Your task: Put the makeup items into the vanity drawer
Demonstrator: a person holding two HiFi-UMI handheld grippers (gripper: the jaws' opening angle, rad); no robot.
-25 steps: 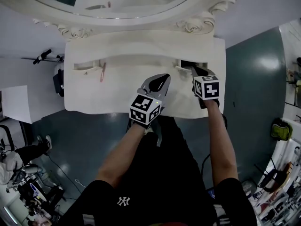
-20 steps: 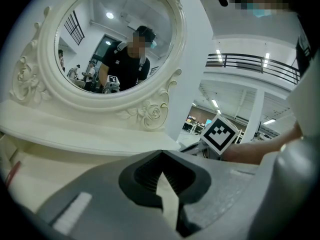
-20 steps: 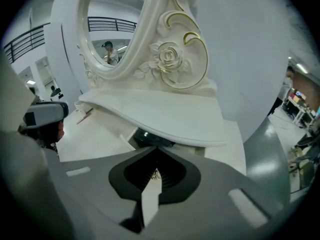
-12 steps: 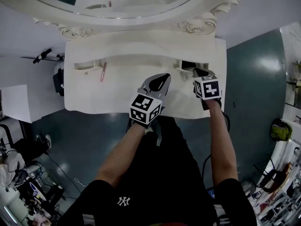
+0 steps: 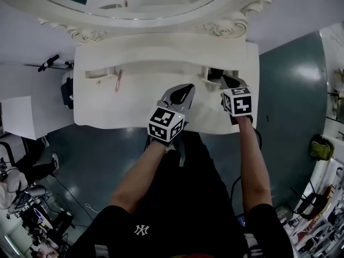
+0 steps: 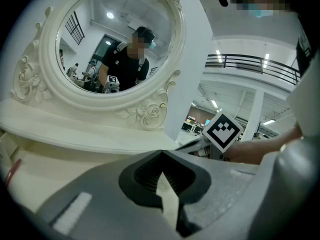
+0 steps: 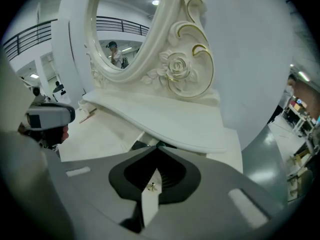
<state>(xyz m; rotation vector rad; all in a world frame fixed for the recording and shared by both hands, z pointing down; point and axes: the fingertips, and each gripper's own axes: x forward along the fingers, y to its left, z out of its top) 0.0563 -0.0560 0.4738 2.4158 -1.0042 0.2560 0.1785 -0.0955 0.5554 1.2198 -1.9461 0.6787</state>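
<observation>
The left gripper (image 5: 189,87) and right gripper (image 5: 222,79) (smooth grey shells) are clenched shut over the carved cream-white vanity (image 5: 134,74).

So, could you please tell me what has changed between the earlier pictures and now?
Very little. The right gripper, shut at the open right drawer, appears to have edged slightly toward the person. Nothing was taken hold of or let go. The left gripper stays shut over the vanity top, and the pink makeup item still lies by the left drawer.

black logo tee (image 5: 177,208), grey left claw (image 5: 185,90)
</observation>
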